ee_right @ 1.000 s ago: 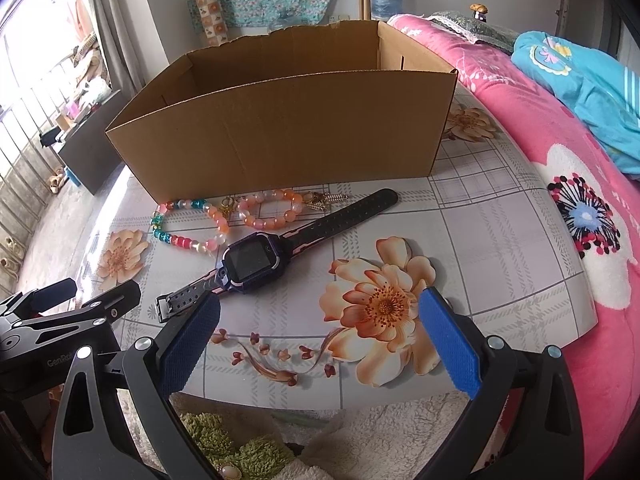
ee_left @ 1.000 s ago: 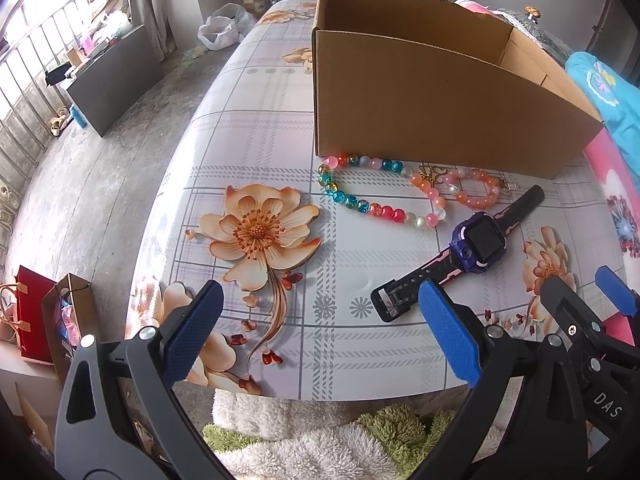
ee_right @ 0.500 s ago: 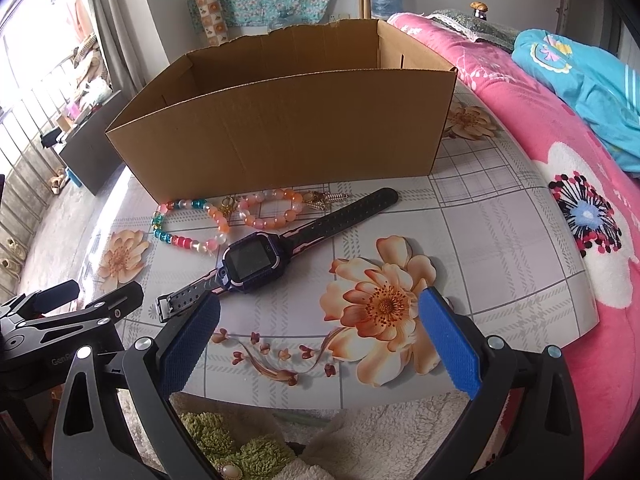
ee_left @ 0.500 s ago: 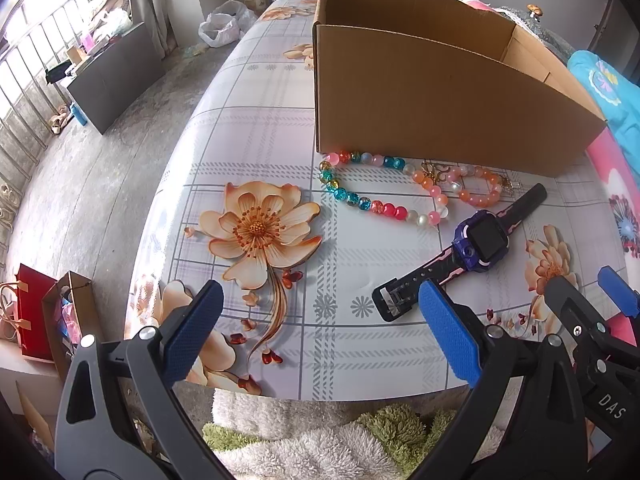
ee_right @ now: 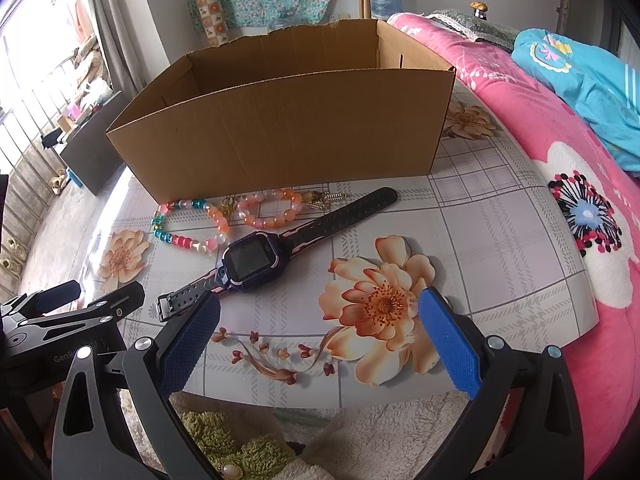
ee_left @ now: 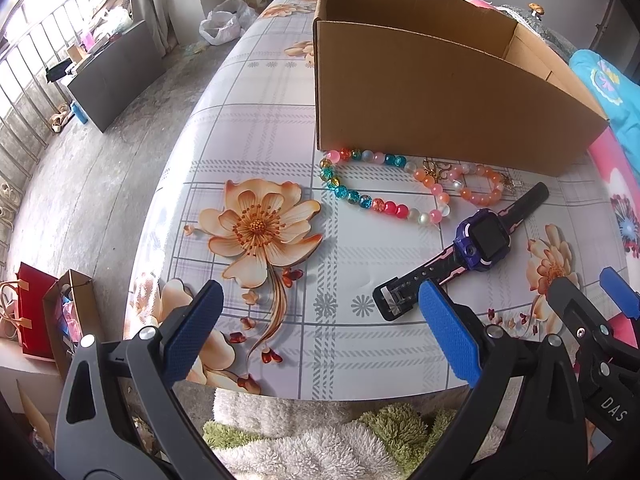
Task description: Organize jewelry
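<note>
Your jewelry lies on the flowered tablecloth just in front of the cardboard box. The multicoloured bead bracelet curls at the box's front left corner, its far beads touching or nearly touching the cardboard wall. Beside it, to the right, sits the smaller pink-and-orange bead bracelet with gold charms. The purple watch lies diagonally nearer you, strap flat, its far end pointing toward the box.

Your left gripper hovers at the table's near edge, fingers spread wide and empty; its right pad overlaps the watch's buckle end in view. Your right gripper is likewise wide apart, holding nothing, just beside the left one.

Beyond the table's right side lies a pink bedspread with a blue blanket; below the near edge is a shaggy rug.
</note>
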`<state>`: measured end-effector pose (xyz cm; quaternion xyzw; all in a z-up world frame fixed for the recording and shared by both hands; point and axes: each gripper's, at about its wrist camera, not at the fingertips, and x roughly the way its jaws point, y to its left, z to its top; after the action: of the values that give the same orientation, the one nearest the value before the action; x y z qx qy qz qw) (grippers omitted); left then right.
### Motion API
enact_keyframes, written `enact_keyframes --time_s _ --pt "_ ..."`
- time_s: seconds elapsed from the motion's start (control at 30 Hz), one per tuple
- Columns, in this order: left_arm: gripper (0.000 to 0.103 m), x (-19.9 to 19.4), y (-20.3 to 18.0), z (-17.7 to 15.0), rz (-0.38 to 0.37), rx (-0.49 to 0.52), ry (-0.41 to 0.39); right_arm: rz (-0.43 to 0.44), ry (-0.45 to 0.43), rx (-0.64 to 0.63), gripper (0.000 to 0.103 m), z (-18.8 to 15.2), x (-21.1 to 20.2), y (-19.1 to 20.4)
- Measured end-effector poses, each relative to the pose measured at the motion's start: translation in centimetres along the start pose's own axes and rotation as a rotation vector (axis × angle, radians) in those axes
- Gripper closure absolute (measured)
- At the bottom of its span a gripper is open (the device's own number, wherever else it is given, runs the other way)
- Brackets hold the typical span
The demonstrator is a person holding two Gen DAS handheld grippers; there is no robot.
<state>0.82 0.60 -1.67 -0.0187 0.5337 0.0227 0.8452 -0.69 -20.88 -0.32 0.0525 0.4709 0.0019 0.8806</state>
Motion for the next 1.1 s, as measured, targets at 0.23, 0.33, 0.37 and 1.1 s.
enact_keyframes --time_s 0.23,0.33,0.37,1.1 --pt "0.008 0.14 -0.01 0.06 0.003 -0.002 0.004 0.001 0.000 -0.003 0.006 -0.09 0.01 0.03" --pt "0.008 0.19 0.07 0.08 0.005 -0.003 0.005 0.004 0.000 -0.004 0.006 -0.08 -0.02 0.04" --pt "0.008 0.20 0.12 0.02 0.006 -0.004 0.006 0.006 -0.001 -0.004 0.006 -0.09 -0.03 0.07" --pt "0.008 0.44 0.05 0.30 0.028 -0.005 0.012 0.022 -0.001 0.000 0.006 0.07 0.00 -0.02"
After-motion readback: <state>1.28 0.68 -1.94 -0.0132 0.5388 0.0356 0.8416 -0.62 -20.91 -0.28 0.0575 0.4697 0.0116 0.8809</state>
